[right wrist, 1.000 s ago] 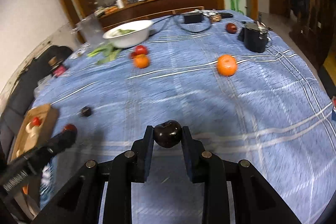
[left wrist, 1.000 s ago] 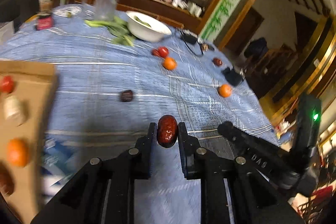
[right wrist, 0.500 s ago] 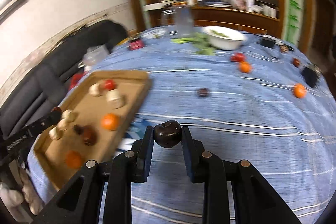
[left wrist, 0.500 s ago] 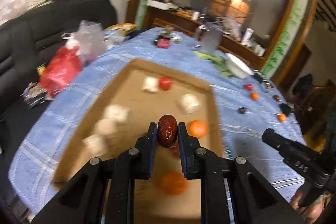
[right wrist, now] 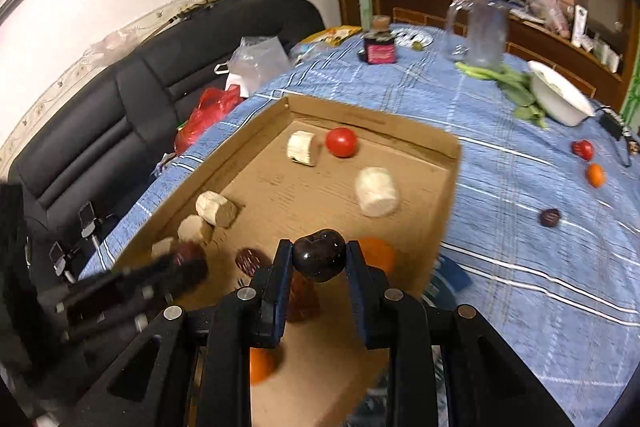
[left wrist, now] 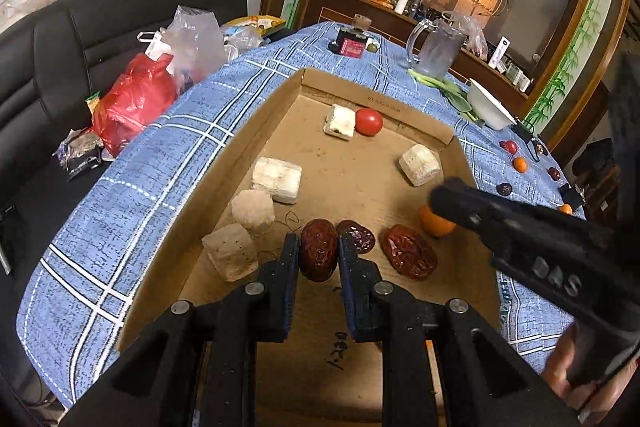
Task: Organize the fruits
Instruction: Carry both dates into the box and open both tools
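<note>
My left gripper (left wrist: pixel 319 251) is shut on a wrinkled red date (left wrist: pixel 319 254), low over the near part of a shallow cardboard tray (left wrist: pixel 260 131). Two more dates (left wrist: pixel 409 257) lie just beyond it, with an orange (left wrist: pixel 436 225), a red tomato (left wrist: pixel 369 121) and several pale foam blocks (left wrist: pixel 276 180). My right gripper (right wrist: pixel 319 259) is shut on a dark shiny plum (right wrist: pixel 319 255) above the same tray (right wrist: pixel 440 143), near an orange (right wrist: pixel 376 254). The right gripper's body shows in the left wrist view (left wrist: pixel 520 247). The left gripper shows blurred in the right wrist view (right wrist: pixel 176 273).
Loose fruit lies on the blue checked tablecloth (right wrist: pixel 520 267): a dark fruit (right wrist: pixel 550 217), an orange (right wrist: pixel 595 175), a tomato (right wrist: pixel 582 149). A white bowl (right wrist: pixel 560 99), greens, a glass jug (right wrist: pixel 482 35) and a jar (right wrist: pixel 379 47) stand further back. A black sofa with bags lies left.
Both grippers have swung left from the open tablecloth to over the cardboard tray and dropped closer to it. Each still holds its fruit.
</note>
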The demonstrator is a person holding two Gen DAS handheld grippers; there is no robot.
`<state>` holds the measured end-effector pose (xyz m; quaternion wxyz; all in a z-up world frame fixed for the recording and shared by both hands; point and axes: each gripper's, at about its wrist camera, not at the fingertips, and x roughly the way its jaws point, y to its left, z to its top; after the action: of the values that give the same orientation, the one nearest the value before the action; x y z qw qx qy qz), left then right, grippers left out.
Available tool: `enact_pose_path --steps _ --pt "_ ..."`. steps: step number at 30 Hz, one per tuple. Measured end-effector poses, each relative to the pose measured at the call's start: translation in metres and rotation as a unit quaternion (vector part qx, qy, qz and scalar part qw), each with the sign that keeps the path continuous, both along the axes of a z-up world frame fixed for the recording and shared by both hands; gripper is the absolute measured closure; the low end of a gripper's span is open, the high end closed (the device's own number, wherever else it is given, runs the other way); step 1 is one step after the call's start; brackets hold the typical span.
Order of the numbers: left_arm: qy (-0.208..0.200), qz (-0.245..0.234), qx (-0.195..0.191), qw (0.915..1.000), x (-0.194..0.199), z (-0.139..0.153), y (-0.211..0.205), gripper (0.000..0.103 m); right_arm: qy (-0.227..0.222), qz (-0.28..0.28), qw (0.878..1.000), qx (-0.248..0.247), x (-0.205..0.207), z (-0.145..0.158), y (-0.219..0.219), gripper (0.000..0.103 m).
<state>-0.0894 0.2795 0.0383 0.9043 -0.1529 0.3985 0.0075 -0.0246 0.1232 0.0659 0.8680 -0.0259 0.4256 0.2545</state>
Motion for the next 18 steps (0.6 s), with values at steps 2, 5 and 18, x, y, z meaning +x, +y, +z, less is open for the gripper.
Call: enact_pose_path --steps 2,5,18 --pt "0.004 0.004 -0.003 1.0000 0.002 -0.004 0.004 0.084 0.011 0.003 1.000 0.002 0.010 -0.005 0.006 0.074" --pt "0.008 0.009 -0.008 0.9999 0.004 -0.008 0.009 0.084 0.020 0.004 1.000 -0.001 0.017 -0.012 0.011 0.074" --pt "0.006 0.016 -0.028 0.9995 0.008 -0.011 0.013 0.079 0.029 0.002 0.999 -0.014 0.026 -0.024 0.020 0.073"
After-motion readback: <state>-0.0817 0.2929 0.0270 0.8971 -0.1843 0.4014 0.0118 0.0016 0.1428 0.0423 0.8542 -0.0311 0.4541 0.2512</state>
